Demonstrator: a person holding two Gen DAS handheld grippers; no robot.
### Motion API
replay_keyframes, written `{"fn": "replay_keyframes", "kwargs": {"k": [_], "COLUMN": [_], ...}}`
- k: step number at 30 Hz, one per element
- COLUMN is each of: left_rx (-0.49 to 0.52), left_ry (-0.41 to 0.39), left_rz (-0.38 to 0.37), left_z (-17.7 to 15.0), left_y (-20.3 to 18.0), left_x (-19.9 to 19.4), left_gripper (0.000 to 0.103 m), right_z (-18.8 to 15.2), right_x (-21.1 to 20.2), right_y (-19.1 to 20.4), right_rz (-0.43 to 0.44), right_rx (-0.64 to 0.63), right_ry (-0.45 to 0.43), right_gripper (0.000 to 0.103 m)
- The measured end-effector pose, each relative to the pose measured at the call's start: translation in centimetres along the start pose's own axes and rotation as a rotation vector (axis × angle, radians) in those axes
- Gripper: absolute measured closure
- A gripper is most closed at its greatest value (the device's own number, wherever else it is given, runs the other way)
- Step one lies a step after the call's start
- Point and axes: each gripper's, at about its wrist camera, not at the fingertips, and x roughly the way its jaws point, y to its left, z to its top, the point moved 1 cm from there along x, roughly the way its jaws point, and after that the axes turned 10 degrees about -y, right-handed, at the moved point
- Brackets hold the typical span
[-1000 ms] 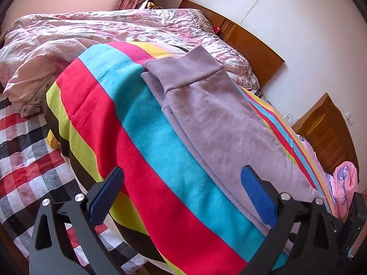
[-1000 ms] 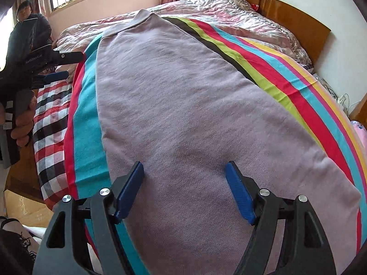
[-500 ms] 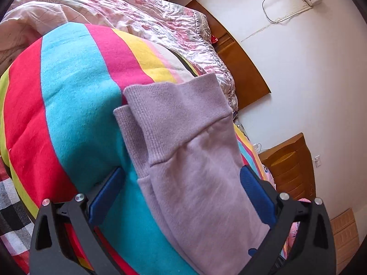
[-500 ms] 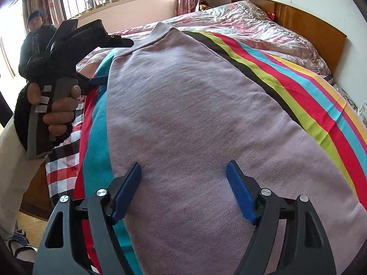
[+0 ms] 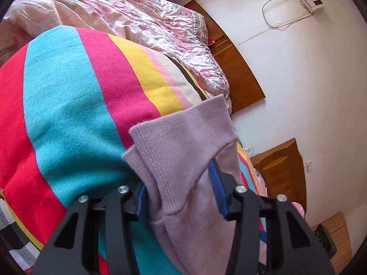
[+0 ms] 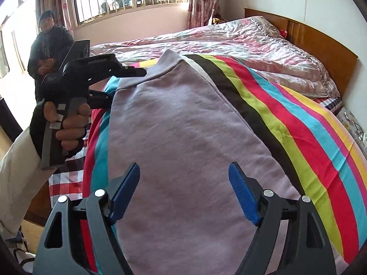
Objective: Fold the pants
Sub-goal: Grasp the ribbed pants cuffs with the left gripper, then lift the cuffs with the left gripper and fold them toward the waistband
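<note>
Lilac sweatpants (image 6: pixel 183 137) lie lengthwise on a striped blanket (image 6: pixel 309 133) on the bed, legs stacked. Their ribbed cuffs (image 5: pixel 181 137) fill the left wrist view. My left gripper (image 5: pixel 177 183) has its blue fingers on either side of the cuffs, narrowed around the cloth, with the fabric bunched between them. It also shows in the right wrist view (image 6: pixel 128 72) at the far cuff end. My right gripper (image 6: pixel 183 190) is open and empty, just above the wide near part of the pants.
A pink floral quilt (image 6: pixel 252 43) lies bunched at the head of the bed by the wooden headboard (image 6: pixel 321 45). A checked sheet (image 6: pixel 66 178) covers the left bed edge. A person (image 6: pixel 48 45) stands by the window. A wooden nightstand (image 5: pixel 282 171) stands by the wall.
My left gripper moved forward onto the cuffs and its fingers closed in around them. My right gripper stayed open and shifted a little forward over the pants.
</note>
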Motion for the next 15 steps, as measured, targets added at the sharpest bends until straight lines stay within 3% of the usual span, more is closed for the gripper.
{"fn": "replay_keyframes", "kwargs": {"k": [2, 4, 7, 9, 11, 13, 15], "left_rx": [-0.016, 0.024, 0.121, 0.189, 0.234, 0.265, 0.282], "left_ry": [-0.001, -0.001, -0.027, -0.059, -0.079, -0.083, -0.075], "left_rz": [-0.025, -0.006, 0.032, 0.036, 0.033, 0.035, 0.045], "left_z": [0.1, 0.1, 0.3, 0.3, 0.3, 0.5, 0.5], "left_y": [0.4, -0.3, -2.3, -4.1, -5.6, -6.5, -7.0], "left_x": [0.0, -0.2, -0.9, -1.7, -2.3, -2.2, -1.8], "left_gripper": [0.083, 0.085, 0.087, 0.087, 0.087, 0.088, 0.088], "right_z": [0.6, 0.3, 0.8, 0.7, -0.1, -1.3, -1.7], "right_x": [2.2, 4.2, 3.4, 2.5, 2.2, 2.2, 1.6], "right_y": [-1.1, -1.3, -1.4, -2.3, -3.1, -3.0, -2.1], "right_rz": [0.029, 0.053, 0.060, 0.021, -0.034, -0.018, -0.057], "right_rx": [0.016, -0.010, -0.017, 0.025, 0.049, 0.031, -0.018], "right_ry": [0.021, 0.105, 0.088, 0.052, 0.090, 0.132, 0.134], "right_gripper": [0.025, 0.024, 0.023, 0.023, 0.023, 0.020, 0.019]}}
